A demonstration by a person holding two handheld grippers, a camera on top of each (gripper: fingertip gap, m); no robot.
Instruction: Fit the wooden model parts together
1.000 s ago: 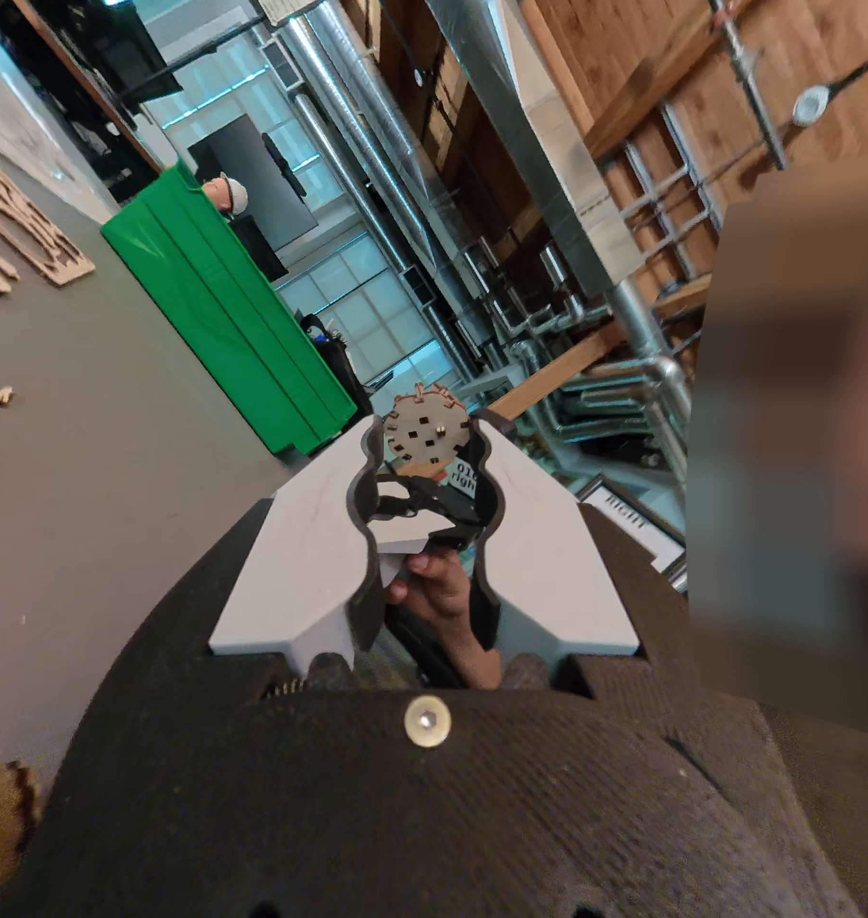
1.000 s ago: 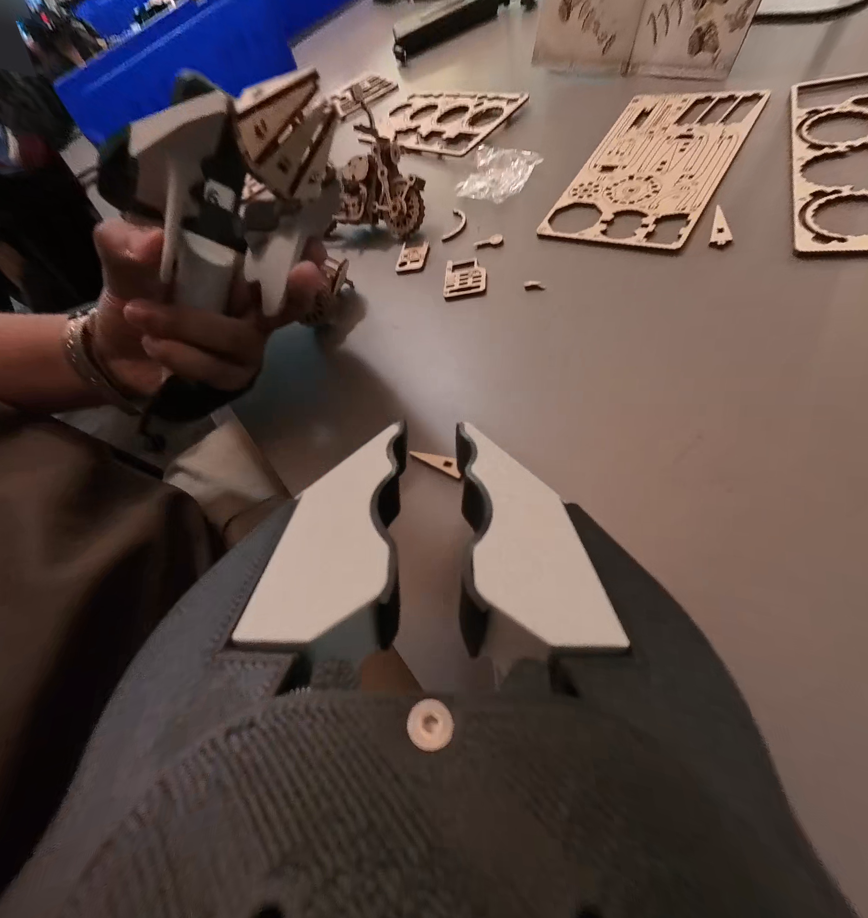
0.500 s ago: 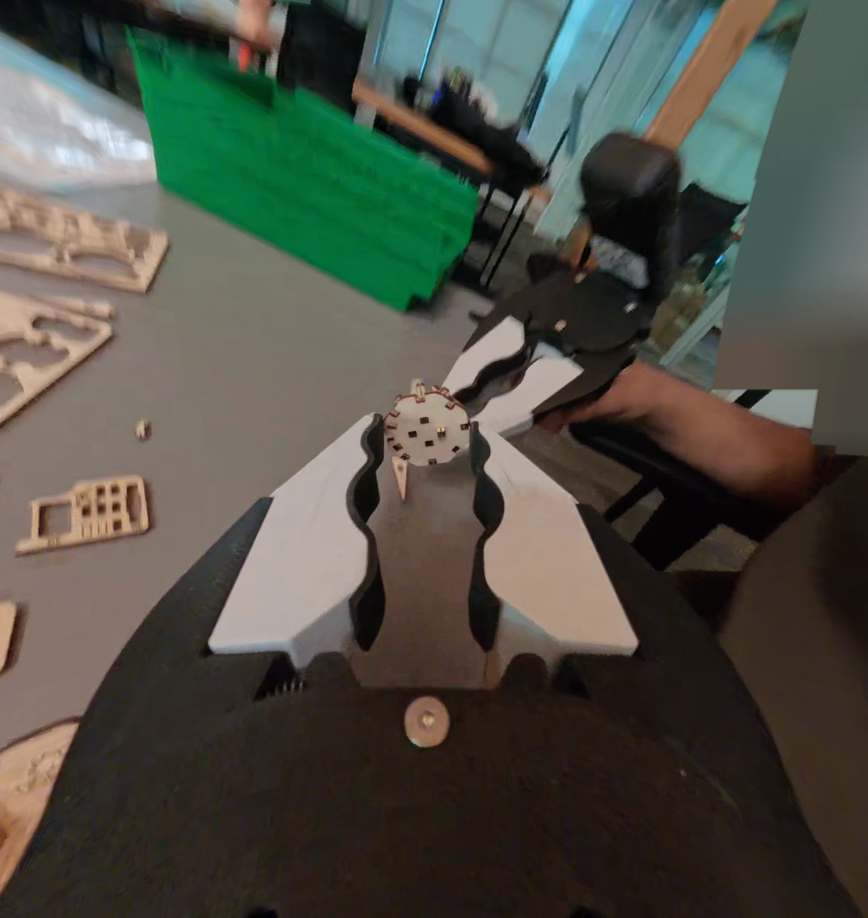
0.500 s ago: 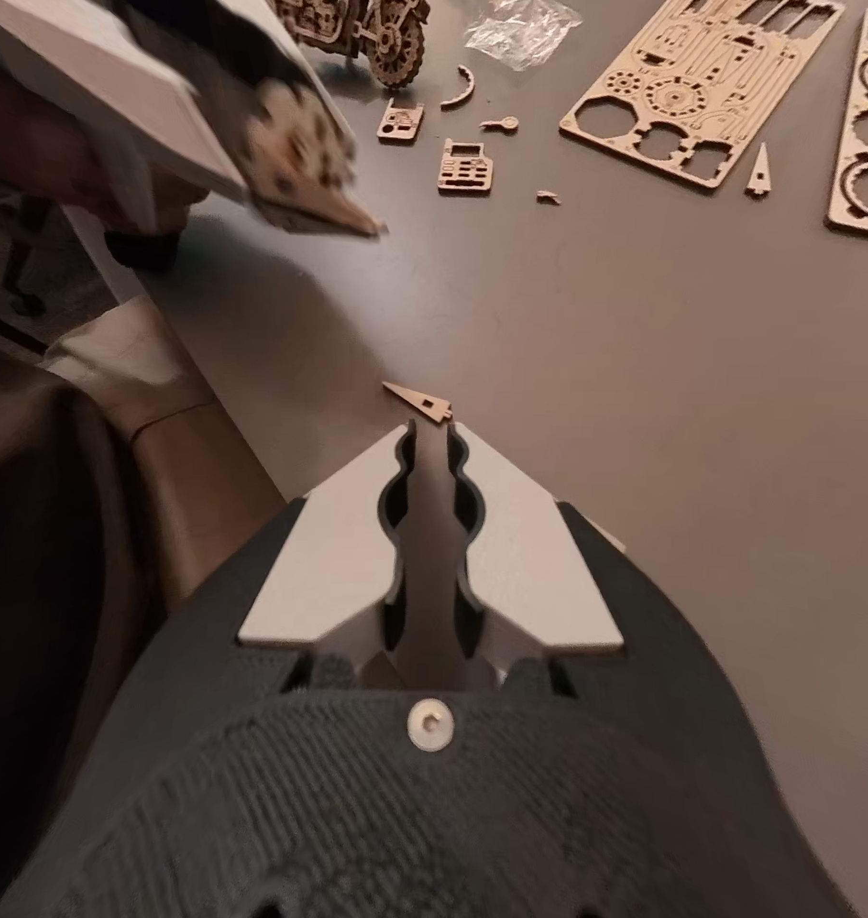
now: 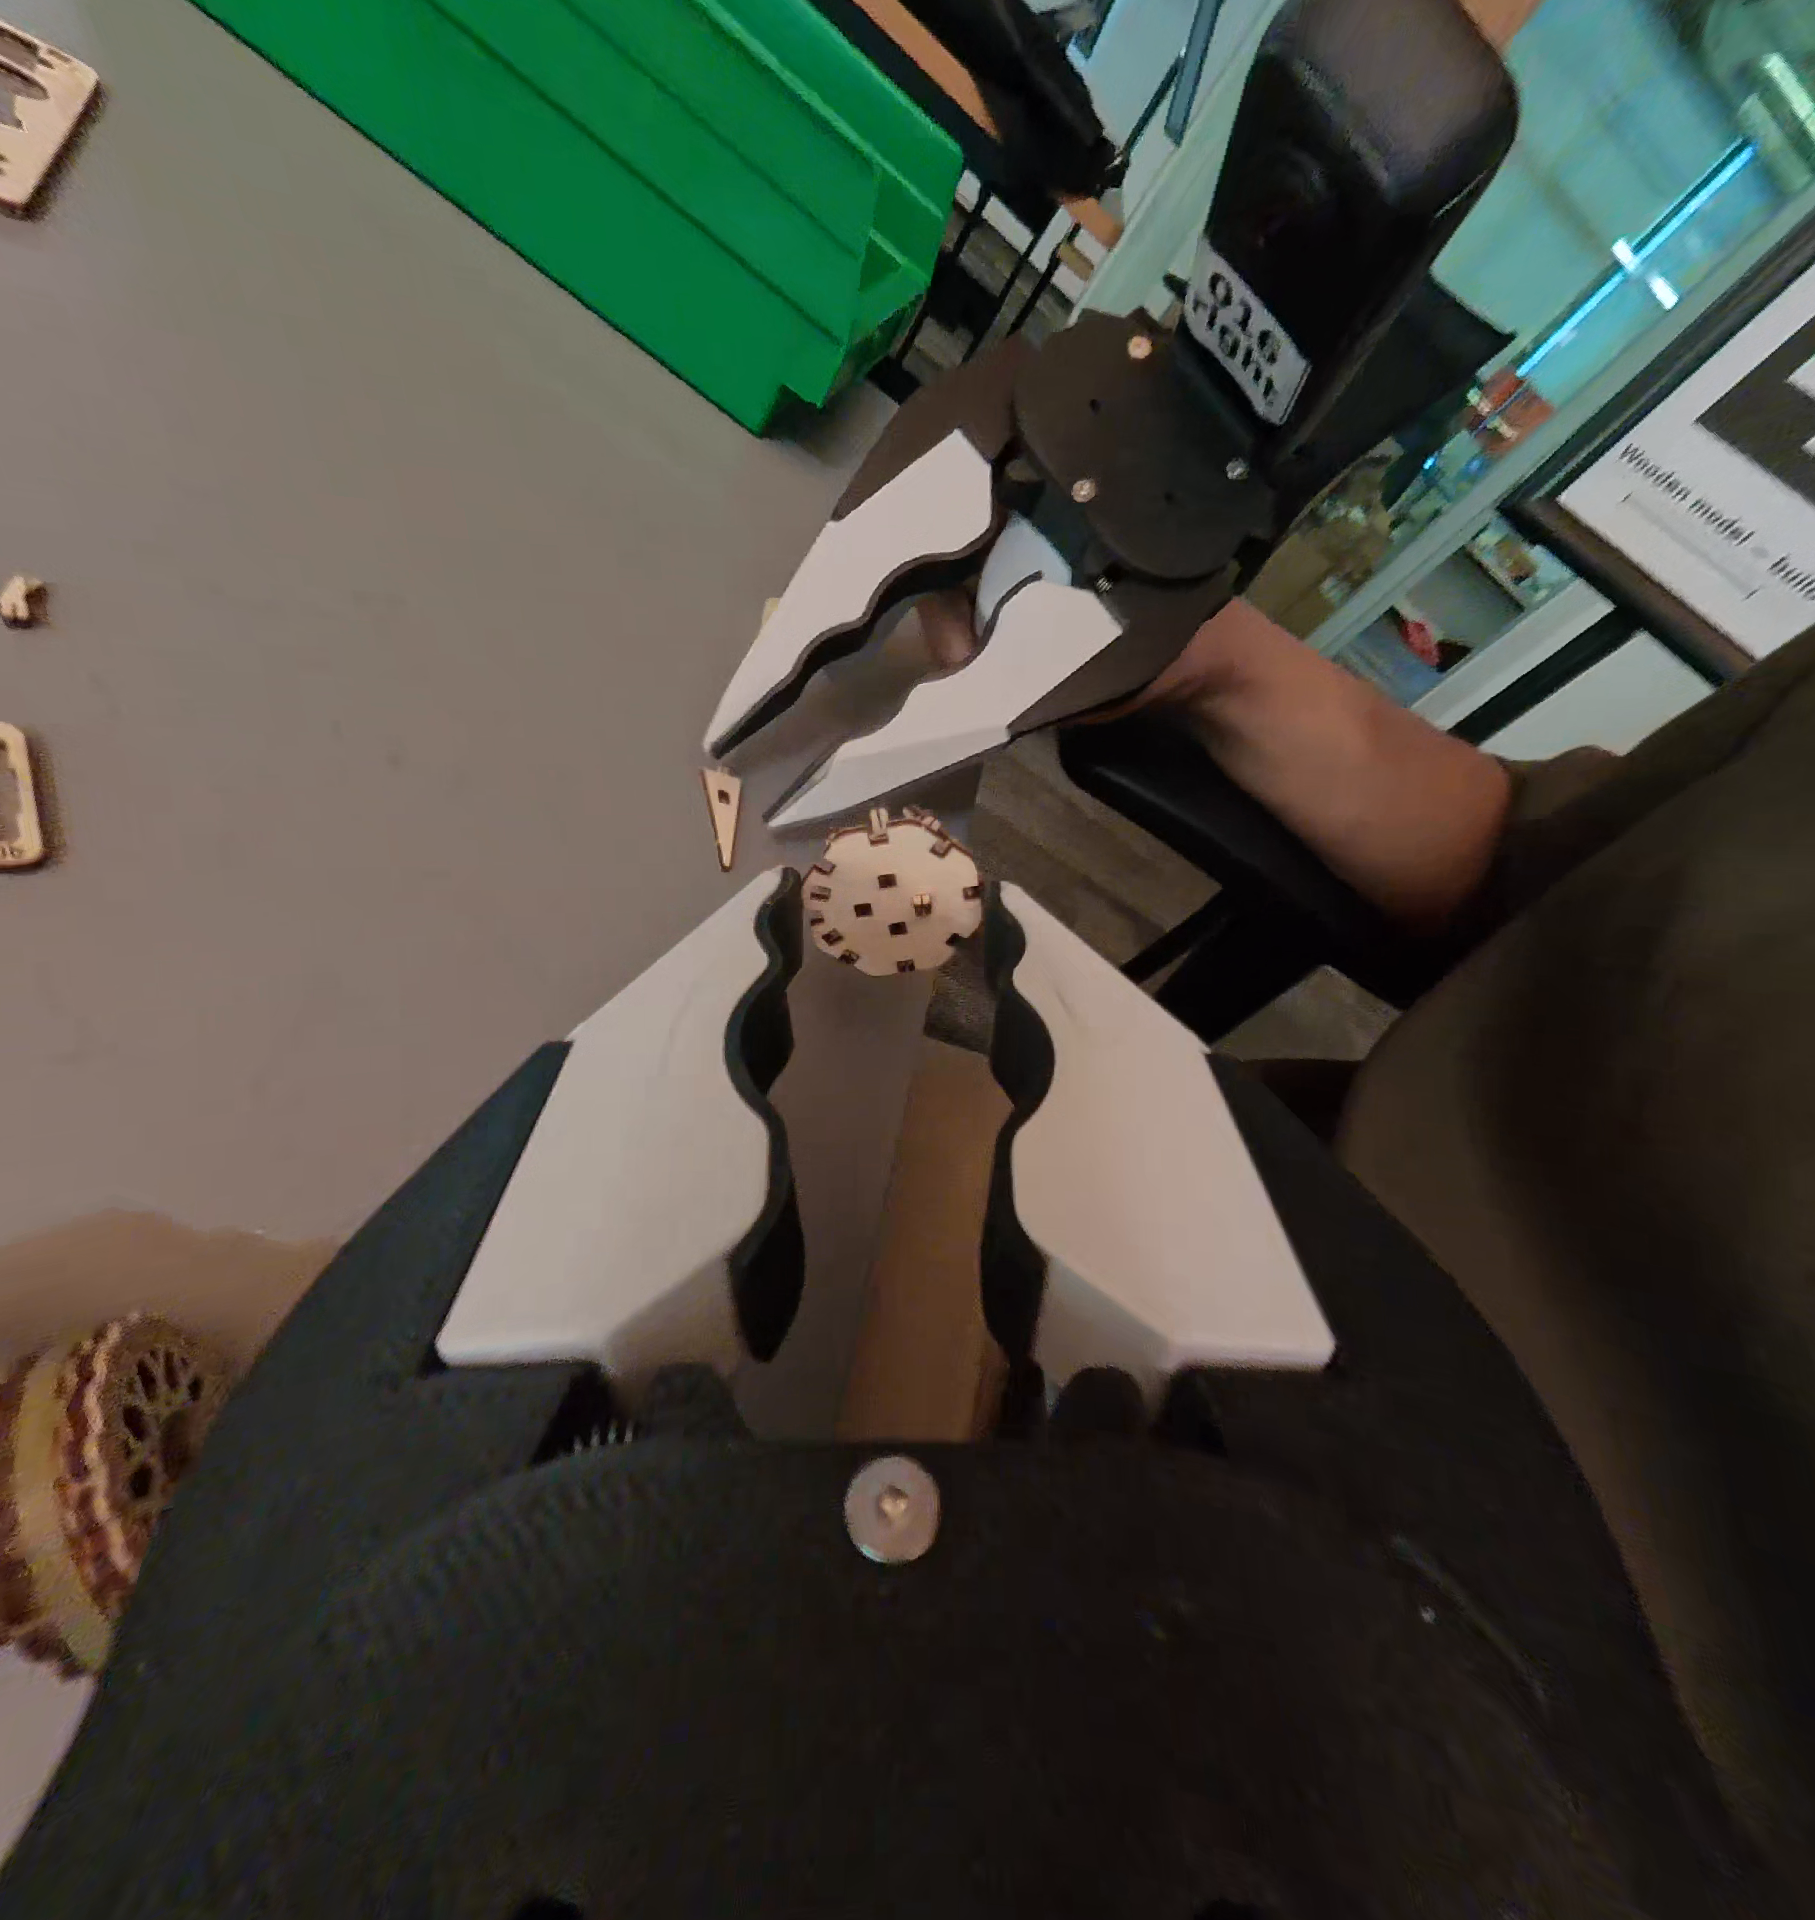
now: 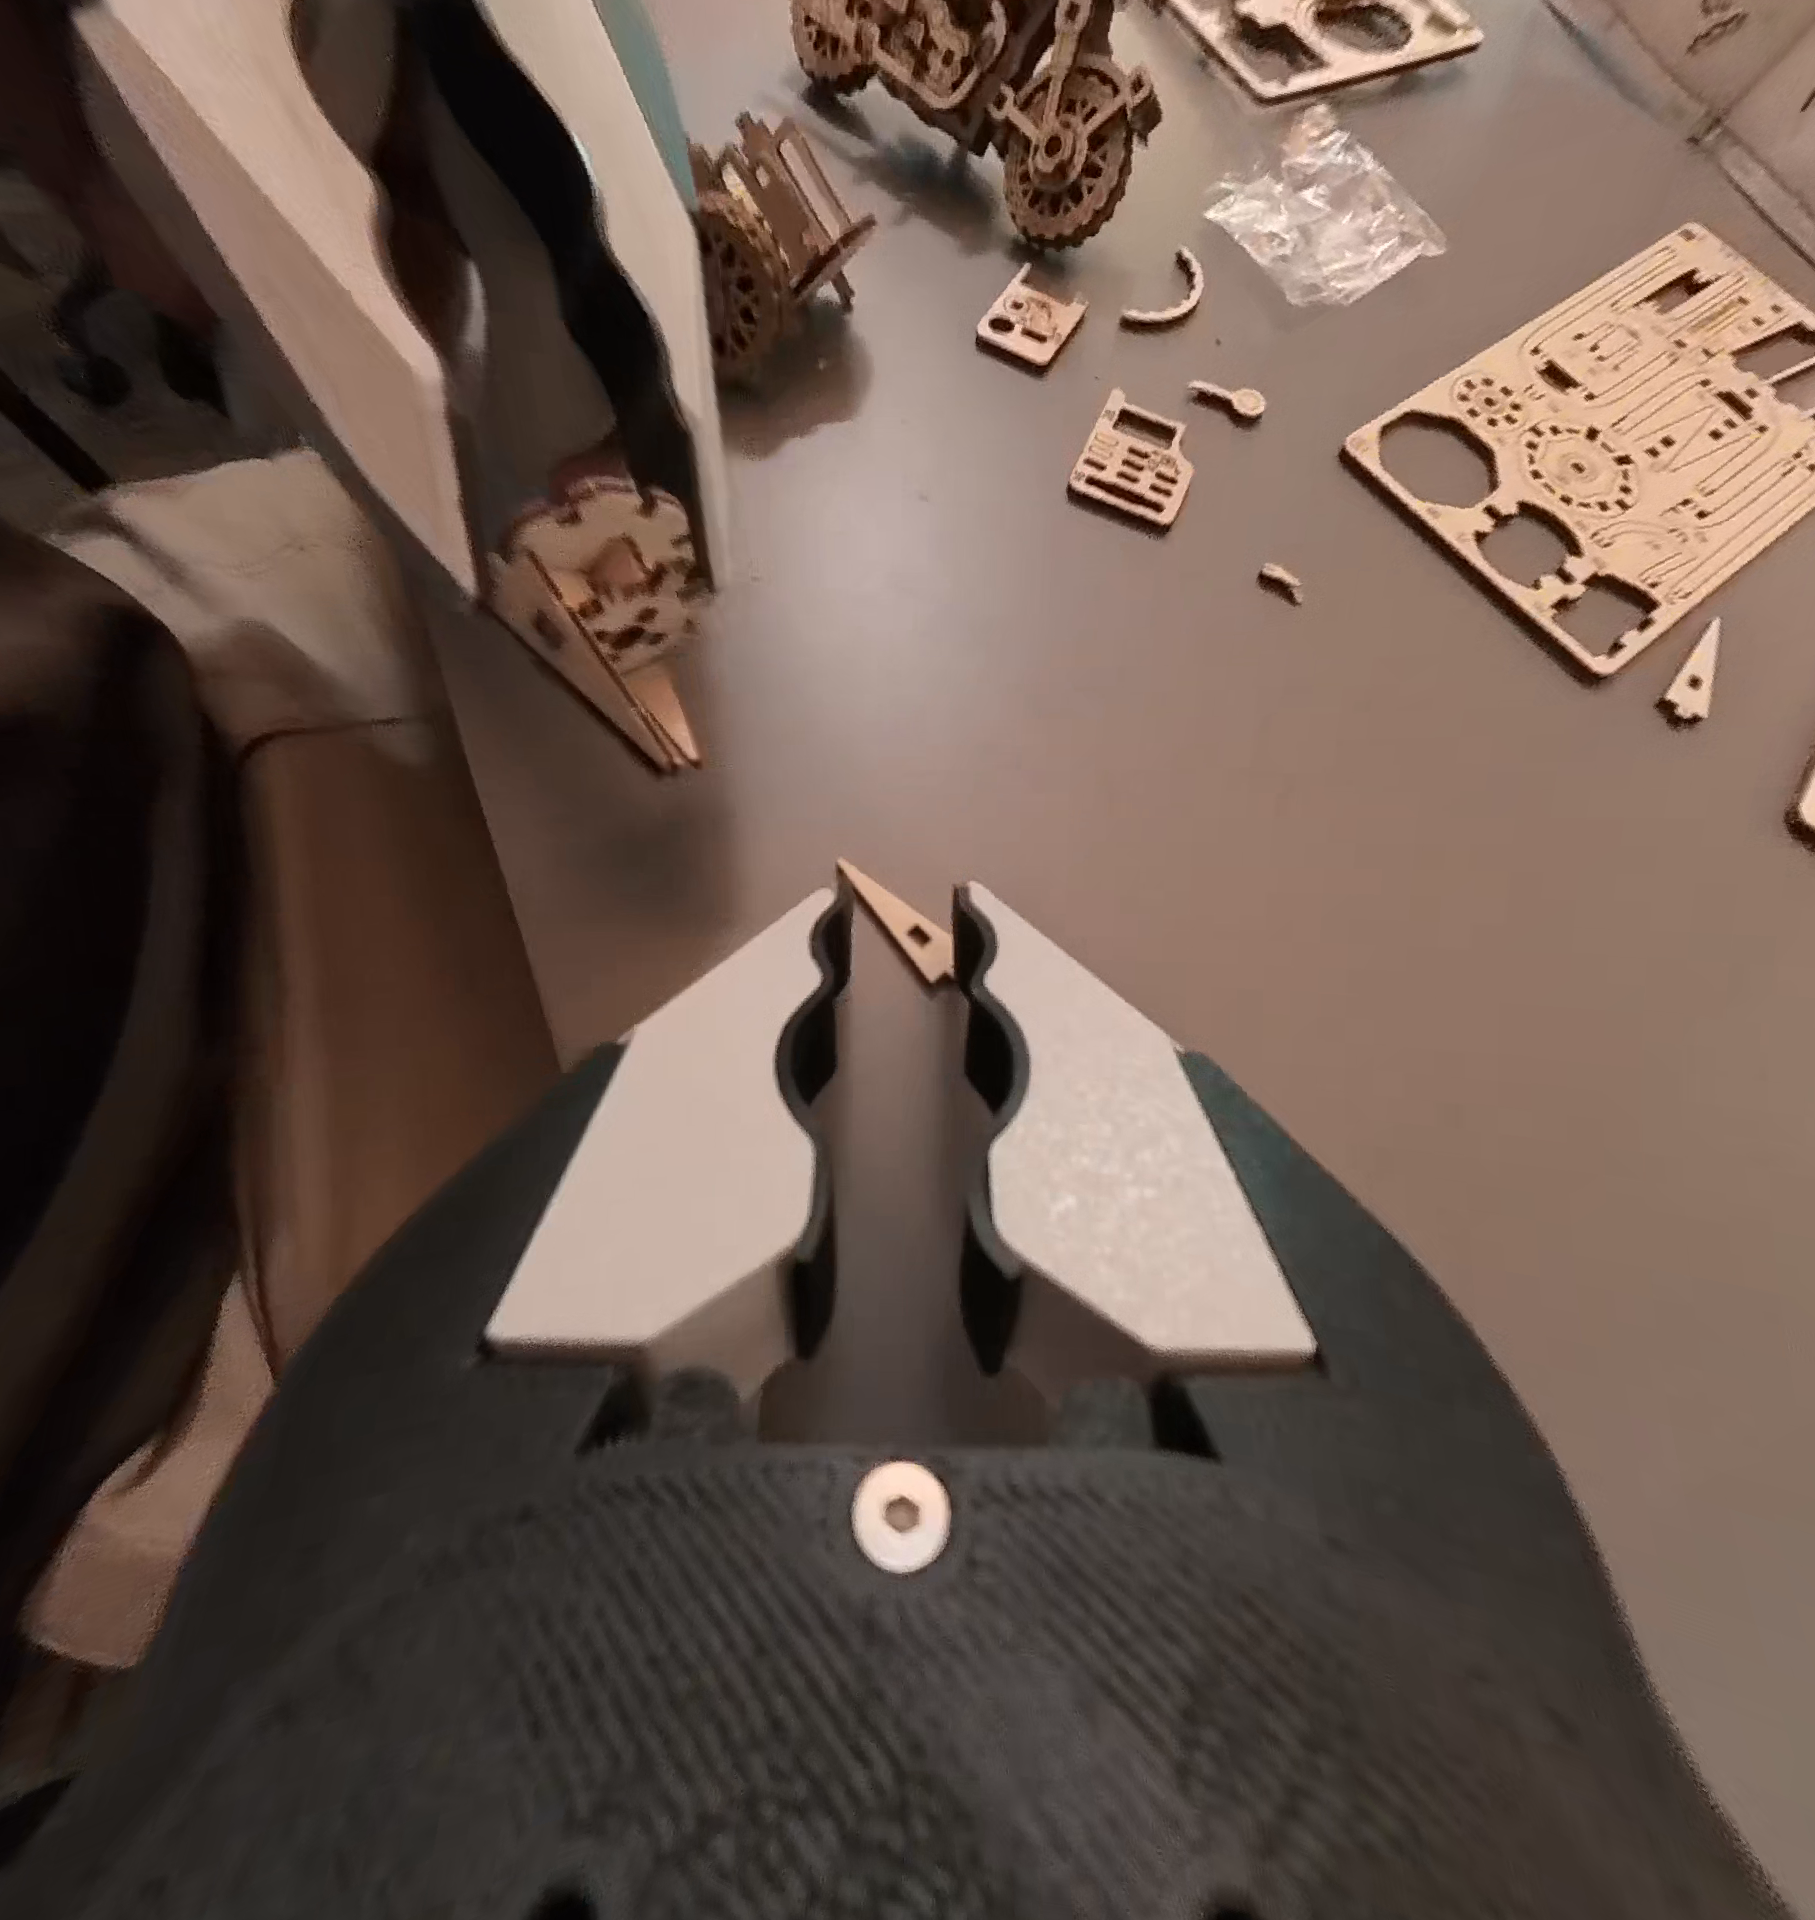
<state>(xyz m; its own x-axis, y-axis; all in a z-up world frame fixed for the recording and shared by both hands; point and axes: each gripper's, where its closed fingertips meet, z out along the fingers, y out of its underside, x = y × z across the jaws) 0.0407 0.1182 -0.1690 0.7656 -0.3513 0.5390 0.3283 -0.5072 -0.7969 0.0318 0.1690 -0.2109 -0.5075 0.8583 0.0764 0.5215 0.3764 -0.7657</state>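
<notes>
My left gripper is shut on a round wooden disc with square holes, held at the fingertips above the table's near edge. In the right wrist view this disc carries flat fins that taper to a point. A small wooden wedge lies flat on the grey table. My right gripper is open with a narrow gap, its fingertips on either side of the wedge. In the left wrist view the right gripper sits just beyond the disc, beside the wedge.
A wooden motorcycle model, a wheel assembly, cut-out sheets, loose small parts and a plastic bag lie farther out. A green bin stands at the table's far side. A person's arm is at the right. The grippers' ends are close to 7 centimeters from one another.
My left gripper swung down from pointing at the ceiling to the table edge, still holding the disc. My right gripper moved forward until its narrowed fingertips straddle the wedge.
</notes>
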